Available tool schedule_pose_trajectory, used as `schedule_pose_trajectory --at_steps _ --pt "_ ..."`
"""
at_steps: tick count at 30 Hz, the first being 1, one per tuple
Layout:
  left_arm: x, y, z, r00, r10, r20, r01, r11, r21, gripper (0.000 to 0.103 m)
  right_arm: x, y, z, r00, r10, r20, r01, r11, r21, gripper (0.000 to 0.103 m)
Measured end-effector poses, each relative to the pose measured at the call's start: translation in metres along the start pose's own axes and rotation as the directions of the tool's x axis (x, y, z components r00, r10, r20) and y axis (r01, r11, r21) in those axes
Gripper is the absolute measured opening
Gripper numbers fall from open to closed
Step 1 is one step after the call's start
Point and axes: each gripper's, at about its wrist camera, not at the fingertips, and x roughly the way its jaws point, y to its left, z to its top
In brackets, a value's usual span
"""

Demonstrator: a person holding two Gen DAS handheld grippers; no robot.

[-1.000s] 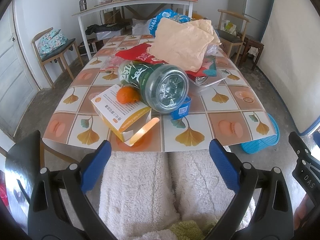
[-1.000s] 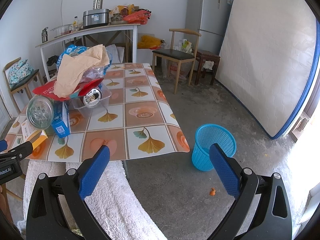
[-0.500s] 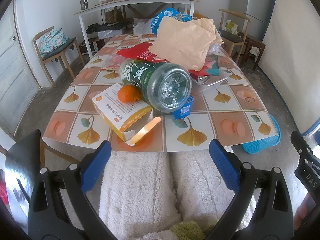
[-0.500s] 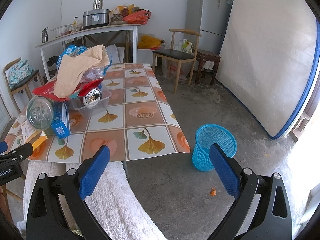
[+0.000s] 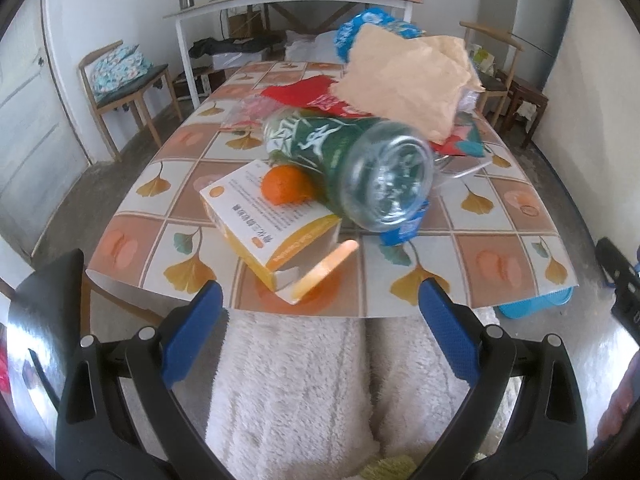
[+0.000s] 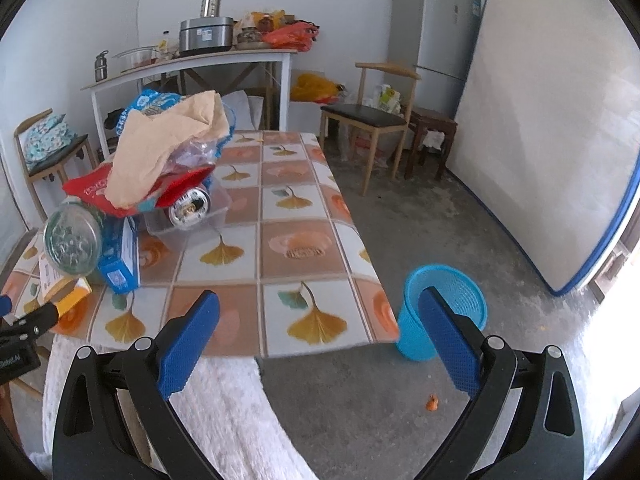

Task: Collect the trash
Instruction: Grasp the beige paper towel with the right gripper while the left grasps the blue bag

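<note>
A trash pile lies on the ginkgo-patterned table [image 5: 500,236]: an open yellow-white carton [image 5: 272,224], an orange [image 5: 285,184], a green-labelled plastic bottle [image 5: 356,164] on its side, a small blue box [image 5: 402,229], a red wrapper [image 5: 316,96] and crumpled beige paper [image 5: 404,80]. My left gripper [image 5: 320,328] is open and empty, just short of the table's near edge. My right gripper [image 6: 318,340] is open and empty, over the table's right corner, beside the blue mesh bin [image 6: 444,312] on the floor. The pile also shows in the right wrist view [image 6: 160,168], with a can [image 6: 190,209] in a clear tray.
The person's white fleece lap [image 5: 320,392] is under both grippers. Wooden chairs stand at the left [image 5: 120,76] and right [image 6: 372,120]. A white side table [image 6: 192,68] with pots, a fridge [image 6: 436,24] and a leaning mattress [image 6: 552,140] line the walls. An orange scrap [image 6: 431,402] lies on the floor.
My left gripper has moved a little toward the pile, which looks larger. My right gripper has shifted slightly toward the table and bin. Both stay open.
</note>
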Motion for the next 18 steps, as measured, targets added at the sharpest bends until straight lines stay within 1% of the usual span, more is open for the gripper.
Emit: schedule_pose_trajectory --at_steps 4,8,11,13,14,16,18 --pt "0.001 0.013 0.009 1.000 -0.003 0.016 0.003 1.000 -0.017 0.094 0.005 0.010 0.019 0.999 0.030 0.036 -0.030 1.000 -0.009 0.097" --pt "-0.001 0.027 0.022 0.999 -0.013 0.050 0.015 0.999 -0.029 0.094 0.008 0.018 0.037 0.995 0.063 0.084 -0.061 0.998 -0.020 0.097" --pt "-0.001 0.037 0.033 0.997 -0.037 0.072 0.040 0.999 -0.037 0.094 0.012 0.022 0.050 0.989 0.097 0.109 -0.096 0.995 -0.011 0.097" --pt "0.001 0.043 0.041 0.995 -0.053 0.082 0.057 0.997 -0.051 0.094 0.013 0.023 0.058 0.982 0.133 0.131 -0.132 0.991 -0.014 0.097" --pt "0.003 0.047 0.046 0.994 -0.065 0.085 0.071 0.996 -0.060 0.094 0.014 0.023 0.063 0.975 0.167 0.146 -0.166 0.986 -0.014 0.097" --pt "0.005 0.053 0.055 0.986 -0.130 0.107 0.137 0.988 -0.067 0.094 0.014 0.024 0.071 0.966 0.193 0.172 -0.195 0.981 -0.005 0.097" --pt "0.005 0.058 0.068 0.965 -0.209 0.157 0.222 0.972 -0.073 0.094 0.016 0.025 0.081 0.960 0.203 0.192 -0.205 0.979 -0.007 0.097"
